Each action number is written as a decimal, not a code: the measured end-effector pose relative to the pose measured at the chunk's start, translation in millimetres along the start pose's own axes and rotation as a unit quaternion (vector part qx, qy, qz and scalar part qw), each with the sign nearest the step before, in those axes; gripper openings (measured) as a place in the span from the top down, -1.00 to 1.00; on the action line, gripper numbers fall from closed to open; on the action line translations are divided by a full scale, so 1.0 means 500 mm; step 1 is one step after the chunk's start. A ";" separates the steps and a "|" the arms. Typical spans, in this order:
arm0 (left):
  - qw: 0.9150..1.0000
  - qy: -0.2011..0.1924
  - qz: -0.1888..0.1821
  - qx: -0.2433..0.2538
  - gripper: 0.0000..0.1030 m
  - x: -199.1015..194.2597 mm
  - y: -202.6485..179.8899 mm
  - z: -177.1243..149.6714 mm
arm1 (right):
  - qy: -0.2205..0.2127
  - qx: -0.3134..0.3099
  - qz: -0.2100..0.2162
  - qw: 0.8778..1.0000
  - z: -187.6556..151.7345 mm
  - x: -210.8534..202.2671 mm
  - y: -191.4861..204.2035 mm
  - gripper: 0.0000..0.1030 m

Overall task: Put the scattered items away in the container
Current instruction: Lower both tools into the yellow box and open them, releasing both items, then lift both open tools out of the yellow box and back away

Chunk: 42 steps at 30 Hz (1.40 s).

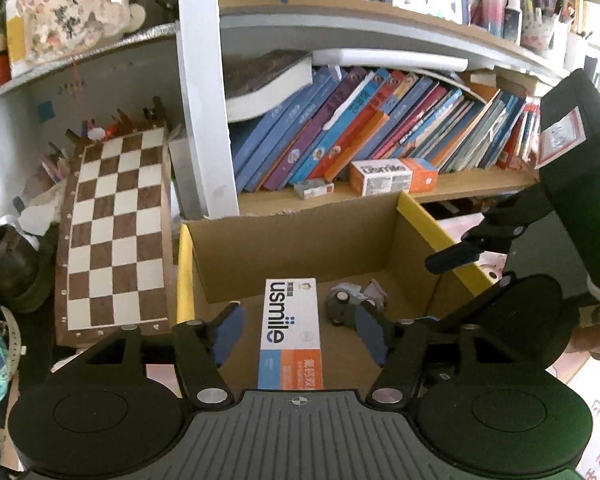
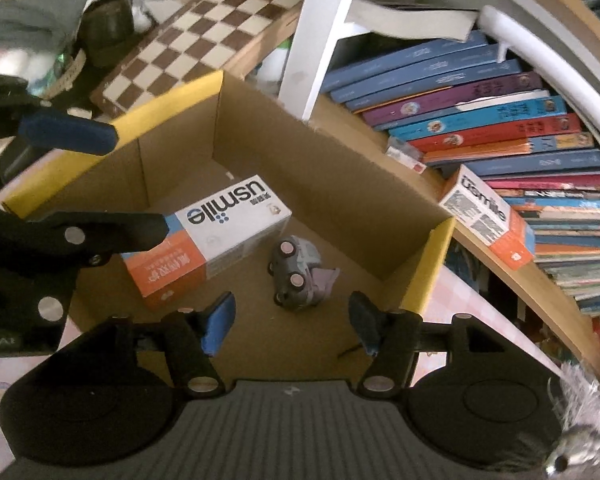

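Both the left gripper (image 1: 300, 326) and right gripper (image 2: 290, 324) hover with jaws apart and empty over the open brown cardboard box (image 1: 288, 236), where 2 tidied items, the white-and-orange toothpaste carton (image 1: 291, 332) and, right of it, the small grey toy car (image 2: 294, 274), lie flat on its floor.

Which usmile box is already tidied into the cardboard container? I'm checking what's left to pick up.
The usmile box lying flat on the cardboard box's floor beside the toy car. The other usmile box is on the wooden shelf, in front of the books.

both wrist views down into box (image 1: 292, 240)
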<state>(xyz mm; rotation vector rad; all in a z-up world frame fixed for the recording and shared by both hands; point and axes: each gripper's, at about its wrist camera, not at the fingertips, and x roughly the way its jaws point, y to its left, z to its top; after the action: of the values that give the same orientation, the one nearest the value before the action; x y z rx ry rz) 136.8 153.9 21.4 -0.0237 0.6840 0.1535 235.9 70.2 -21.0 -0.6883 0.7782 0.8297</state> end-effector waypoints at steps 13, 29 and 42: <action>1.000 -0.029 0.001 0.001 -0.45 -0.082 -0.011 -0.017 | -0.039 0.036 -0.005 0.999 -0.033 -0.125 0.037 -0.27; 0.999 -0.040 -0.003 0.001 -0.63 -0.158 -0.014 -0.083 | -0.069 0.089 -0.030 0.993 -0.123 -0.208 0.060 -0.45; 1.000 -0.021 0.002 -0.023 -0.75 -0.189 0.000 -0.143 | -0.085 0.135 -0.048 0.986 -0.204 -0.241 0.087 -0.60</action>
<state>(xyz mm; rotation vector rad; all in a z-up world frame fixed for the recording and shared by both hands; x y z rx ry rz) 20.0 136.0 25.6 -0.0629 0.6378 0.1731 113.2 -33.0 12.5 -0.4054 0.6814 0.6701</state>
